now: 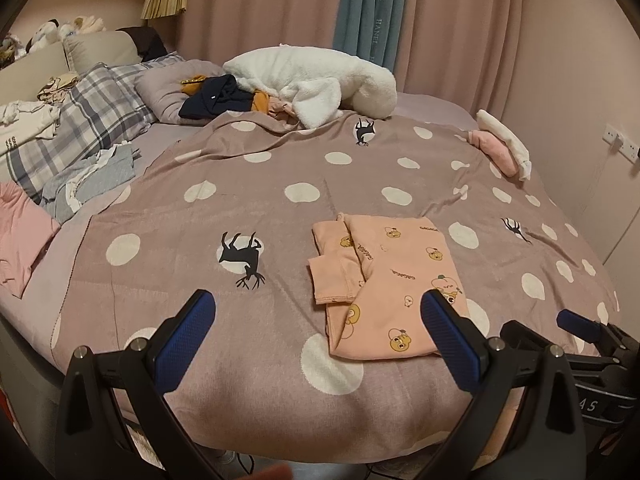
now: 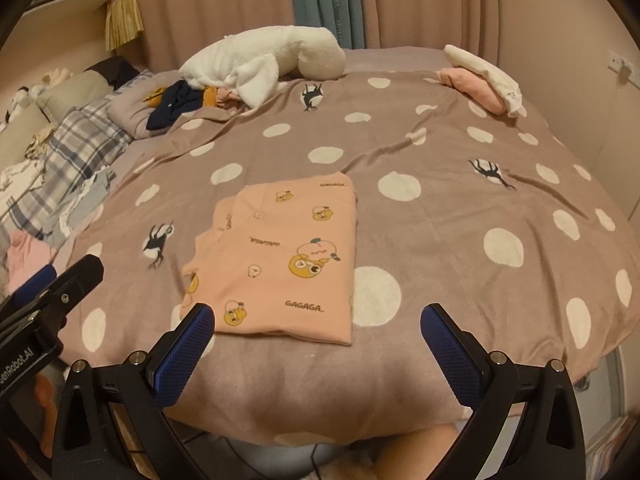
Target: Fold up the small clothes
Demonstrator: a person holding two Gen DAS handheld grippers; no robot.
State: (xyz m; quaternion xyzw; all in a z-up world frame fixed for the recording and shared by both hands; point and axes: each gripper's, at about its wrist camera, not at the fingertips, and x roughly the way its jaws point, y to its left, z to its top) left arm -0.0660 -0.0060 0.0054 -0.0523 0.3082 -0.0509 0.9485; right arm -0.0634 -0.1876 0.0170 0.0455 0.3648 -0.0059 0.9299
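Both tools are standing idle above the near edge of the bed: the left gripper (image 1: pixel 318 312) is showing its blue-padded fingers spread wide with nothing between them, and the right gripper (image 2: pixel 316 326) is likewise spread and carrying nothing. Just beyond them the peach printed top (image 2: pixel 280 256) is lying flat on the polka-dot blanket (image 2: pixel 460 232), already doubled lengthwise, with one sleeve (image 1: pixel 332 280) folded across its left side. The fold is judged partly done, with a crosswise fold probably remaining. Risks are arising chiefly from the bedding: the blanket is soft and wrinkled, so a pinch taken too deep is likely catching blanket together with cloth and dragging both. A pinch on the top layer alone is likely peeling the stack open and undoing the sleeve fold. Uneven lifting by the two tools is likely skewing the edges. The left tool's right finger is overlapping the garment in its own view, but contact cannot be told. Farther out, the folded pink and white pieces (image 2: pixel 484 80) are sitting well apart at the far right, and the unsorted clothes heap (image 2: pixel 188 100) is lying near the pillows.
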